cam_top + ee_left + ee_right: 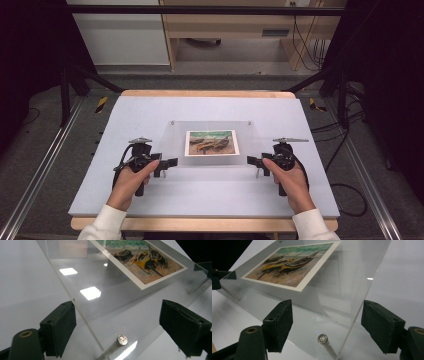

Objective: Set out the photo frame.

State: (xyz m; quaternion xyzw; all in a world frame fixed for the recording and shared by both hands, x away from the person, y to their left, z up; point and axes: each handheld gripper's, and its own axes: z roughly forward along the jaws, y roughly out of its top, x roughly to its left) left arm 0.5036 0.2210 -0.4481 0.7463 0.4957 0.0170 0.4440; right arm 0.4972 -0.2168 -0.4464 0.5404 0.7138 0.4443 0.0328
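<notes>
A pale grey bench (150,190) with a wooden edge carries everything here. Near its middle lies a clear plastic frame (215,155), a see-through panel that stands a little off the surface on short metal posts at its corners. In the left gripper view the same frame (120,305) crosses the picture at a slant, with ceiling lights mirrored in it; in the right gripper view the frame (347,282) slants the other way, its near corner between the jaws.

Inside the frame sits a picture (211,143) of boats on a beach, with a white border, placed towards the far half of the panel. It shows in the left gripper view at the top right (142,257) and in the right gripper view at the top left (289,265).

The left tool (170,163), held in the person's left hand (131,181), sits at the frame's left near corner. Its jaws stand apart, one on each side of the corner, and neither pad presses the plastic. The right tool (252,161), in the right hand (290,180), sits at the right near corner, its jaws likewise apart and clear of the panel.

A metal post (117,343) with a round silver cap stands under the left near corner, between the left tool's jaws. A matching post (324,341) stands under the right near corner.
</notes>
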